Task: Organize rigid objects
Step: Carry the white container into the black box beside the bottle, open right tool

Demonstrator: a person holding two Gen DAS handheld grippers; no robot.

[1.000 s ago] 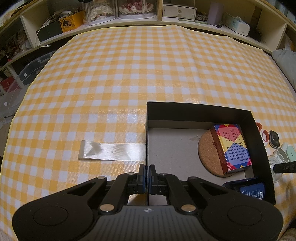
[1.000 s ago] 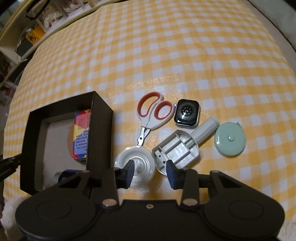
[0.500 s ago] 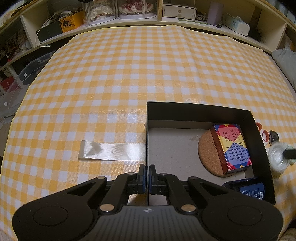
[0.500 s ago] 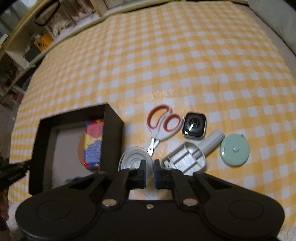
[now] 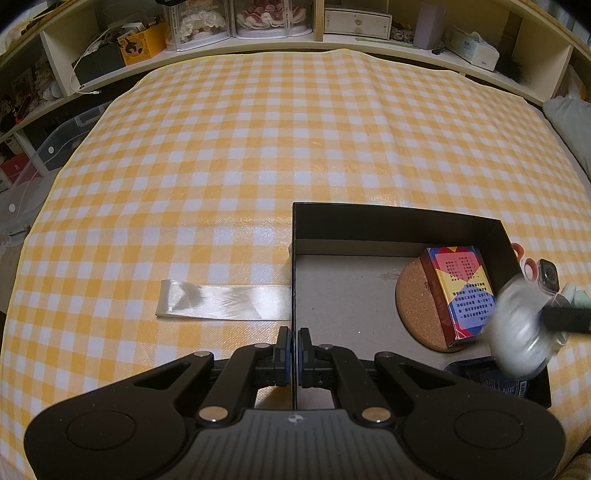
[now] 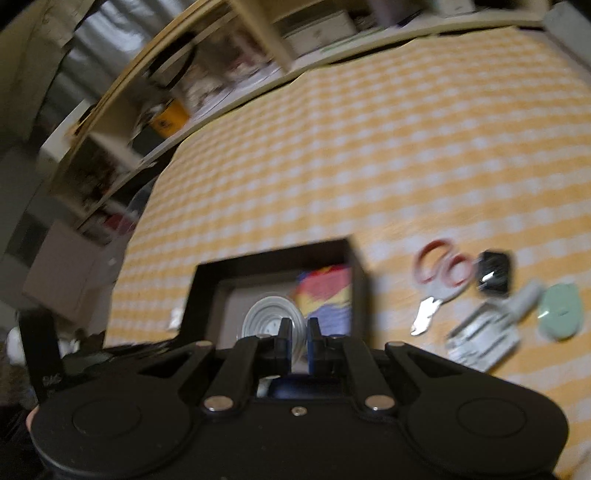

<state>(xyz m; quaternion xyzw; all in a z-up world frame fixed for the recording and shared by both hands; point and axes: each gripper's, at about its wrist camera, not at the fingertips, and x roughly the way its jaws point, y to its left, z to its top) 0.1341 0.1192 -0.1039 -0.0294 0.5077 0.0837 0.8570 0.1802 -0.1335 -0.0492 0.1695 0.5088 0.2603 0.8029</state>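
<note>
A black open box [image 5: 399,216] [image 6: 207,280] sits on the yellow checked cloth. My left gripper [image 5: 294,349] is shut on its near left wall. Inside lie a cork coaster [image 5: 410,302], a colourful card box [image 5: 461,288] [image 6: 325,291] and a dark blue item [image 5: 491,376]. My right gripper [image 6: 295,334] is shut on the rim of a round clear lid [image 6: 266,321] [image 5: 517,332], held blurred in the air over the box's right side. Red-handled scissors [image 6: 439,280], a black watch [image 6: 493,273], a grey-white tool [image 6: 487,332] and a mint tape measure [image 6: 561,314] lie right of the box.
A strip of shiny white ribbon [image 5: 221,299] lies flat left of the box. Cluttered shelves [image 5: 258,26] line the far edge of the table, and a grey cushion [image 5: 569,122] lies at the right. A clear plastic bin [image 5: 48,147] stands off the left edge.
My right gripper shut on the clear lid, lifted it off the cloth and swung left over the box. The left gripper kept its hold on the box wall.
</note>
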